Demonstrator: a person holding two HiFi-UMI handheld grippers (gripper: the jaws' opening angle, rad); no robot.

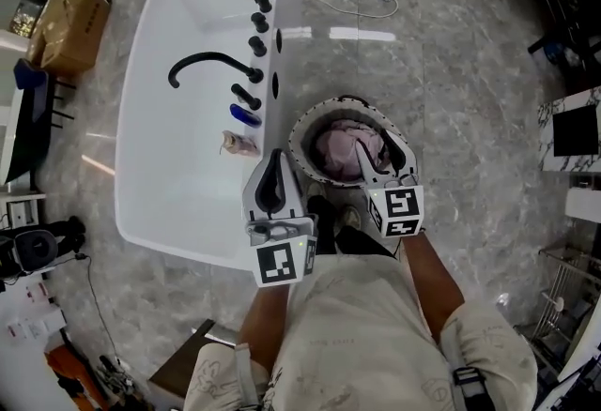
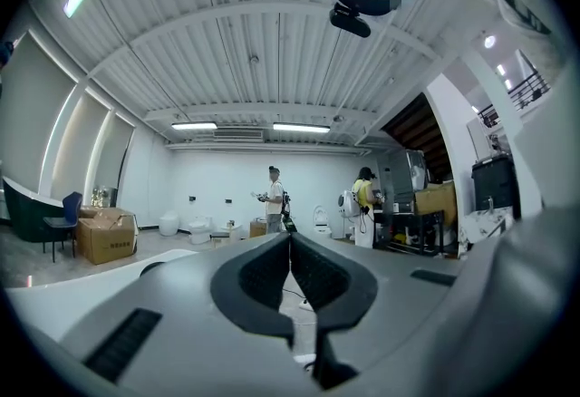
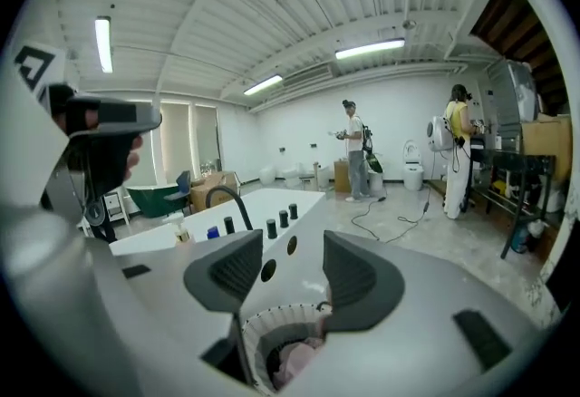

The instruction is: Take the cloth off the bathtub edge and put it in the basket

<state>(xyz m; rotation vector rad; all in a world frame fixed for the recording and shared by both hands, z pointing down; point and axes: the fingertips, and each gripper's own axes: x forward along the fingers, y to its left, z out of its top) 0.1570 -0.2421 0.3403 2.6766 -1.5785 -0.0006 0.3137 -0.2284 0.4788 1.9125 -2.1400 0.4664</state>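
The left gripper (image 2: 290, 250) is hanging by the bathtub (image 1: 160, 146) edge, its fingers (image 2: 261, 275) pressing together with nothing between them. Its cube (image 1: 285, 261) is showing a black-and-white square marker. The pink cloth (image 1: 340, 148) is lying inside the basket (image 1: 302, 129) on the floor. Above it, the right gripper (image 3: 290, 261) is holding its fingers (image 3: 237, 266) partly apart, empty.

Cloth (image 1: 336, 146) partly behind right claw (image 1: 380, 154), basket (image 1: 324, 109) near rim hidden

Left tool (image 2: 290, 246), jaws together, empty
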